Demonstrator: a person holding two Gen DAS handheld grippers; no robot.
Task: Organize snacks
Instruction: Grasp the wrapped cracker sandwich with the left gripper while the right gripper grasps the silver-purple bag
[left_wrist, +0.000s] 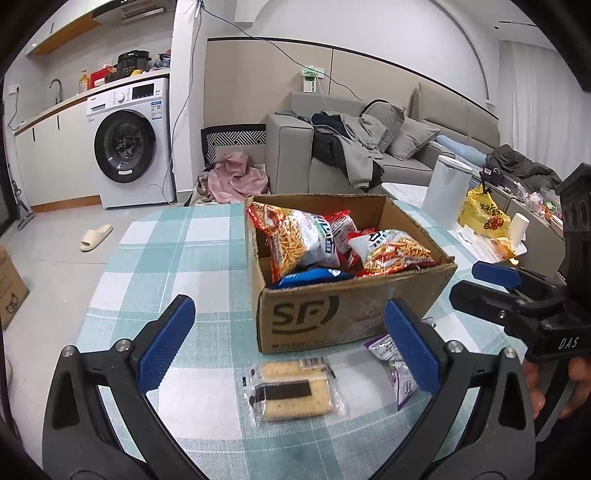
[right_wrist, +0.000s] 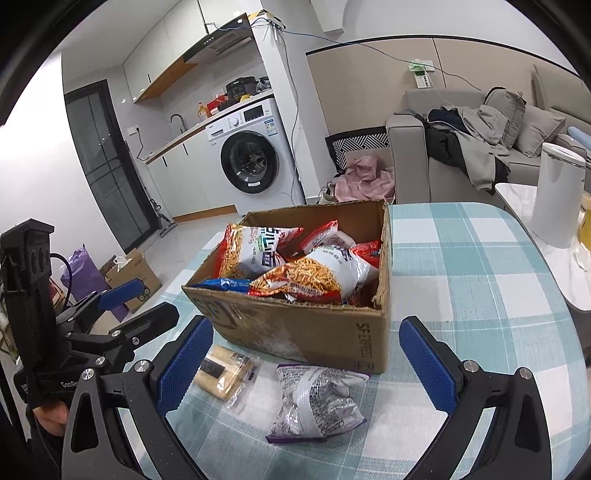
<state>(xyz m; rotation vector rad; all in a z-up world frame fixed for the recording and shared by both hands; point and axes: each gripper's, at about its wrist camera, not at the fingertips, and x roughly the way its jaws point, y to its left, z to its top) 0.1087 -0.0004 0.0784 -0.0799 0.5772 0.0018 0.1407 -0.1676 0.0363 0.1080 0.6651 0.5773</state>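
Mostly packed | cardboard box (left_wrist: 351, 314) holds several snack bags | cracker pack (left_wrist: 291, 387) and purple packet (right_wrist: 317, 402) lie on tablecloth (left_wrist: 166, 258) before box | left gripper (left_wrist: 291, 354) wide, empty | right gripper (right_wrist: 306, 365) wide, empty

The desk (left_wrist: 155, 258) lay bare to the left of the cardboard box (left_wrist: 351, 314), and on the box's right side a broad run of checked cloth stood free as well. The box blocked the middle, its open top crowded with snack bags (right_wrist: 295, 266) up to the rim. Just in front of the box, a cracker pack (left_wrist: 291, 387) and a purple packet (right_wrist: 317, 398) lay near each other on the cloth. The left claw (left_wrist: 290, 343) was spread wide above the crackers; the right claw (right_wrist: 306, 354) stood wide above the purple packet. A white canister (right_wrist: 557, 192) rose beyond the desk's far right edge.
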